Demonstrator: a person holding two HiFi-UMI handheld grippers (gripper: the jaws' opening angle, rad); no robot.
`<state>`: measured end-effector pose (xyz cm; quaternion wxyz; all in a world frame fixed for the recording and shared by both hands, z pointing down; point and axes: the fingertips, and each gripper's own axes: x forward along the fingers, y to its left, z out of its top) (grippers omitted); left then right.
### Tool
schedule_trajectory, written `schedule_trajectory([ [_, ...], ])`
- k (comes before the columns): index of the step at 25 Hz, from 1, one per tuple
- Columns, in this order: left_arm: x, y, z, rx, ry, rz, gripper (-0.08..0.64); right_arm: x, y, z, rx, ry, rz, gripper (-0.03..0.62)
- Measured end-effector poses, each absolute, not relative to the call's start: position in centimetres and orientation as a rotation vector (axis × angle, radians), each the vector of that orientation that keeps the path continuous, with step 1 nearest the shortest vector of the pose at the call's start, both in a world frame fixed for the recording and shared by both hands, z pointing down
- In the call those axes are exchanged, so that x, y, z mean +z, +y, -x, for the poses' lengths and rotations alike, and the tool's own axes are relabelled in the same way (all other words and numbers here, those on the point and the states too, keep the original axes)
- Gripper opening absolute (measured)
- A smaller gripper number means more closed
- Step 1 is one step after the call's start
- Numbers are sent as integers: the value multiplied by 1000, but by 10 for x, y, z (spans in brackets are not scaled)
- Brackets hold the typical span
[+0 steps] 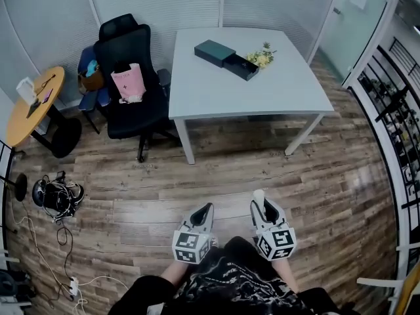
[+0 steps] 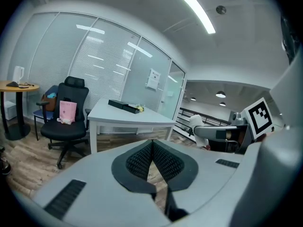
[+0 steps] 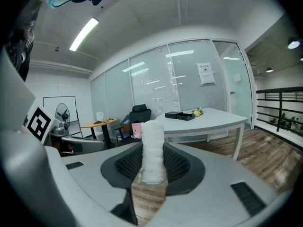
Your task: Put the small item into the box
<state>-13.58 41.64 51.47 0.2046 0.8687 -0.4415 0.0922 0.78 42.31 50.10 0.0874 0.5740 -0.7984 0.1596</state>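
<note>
Holding the task's thing: the right gripper has its jaws pressed on the small white item from both sides.
Small white item: a pale, rough-surfaced roll standing upright between the right jaws. Its top sticks out past the jaw tips, and in the head view it shows as a white nub at the front of that gripper.
Left gripper: its jaws are closed together with the ribbed pads meeting and nothing between them.
Grippers together: side by side low in the head view, left beside right and a little apart. Both are over the wooden floor and point toward the table.
Box: dark green, flat and rectangular, lying on the far part of the white table. A black piece touches its right end.
Item relative to box: well apart, with a stretch of floor and the table's near edge between them.
Yellow flowers: on the table, just beside the black piece.
Black office chair: to the left of the table, with a pink bag on its seat.
Round wooden table: further left, near the wall.
Person: dark patterned clothing shows at the bottom edge, behind the grippers.
</note>
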Motion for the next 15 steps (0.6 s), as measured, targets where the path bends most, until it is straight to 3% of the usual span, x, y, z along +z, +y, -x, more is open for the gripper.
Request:
schedule_trajectory([
  [15, 526, 380, 127, 300, -1244, -2419, 18, 520, 392, -25, 541, -2388, -1699, 136],
])
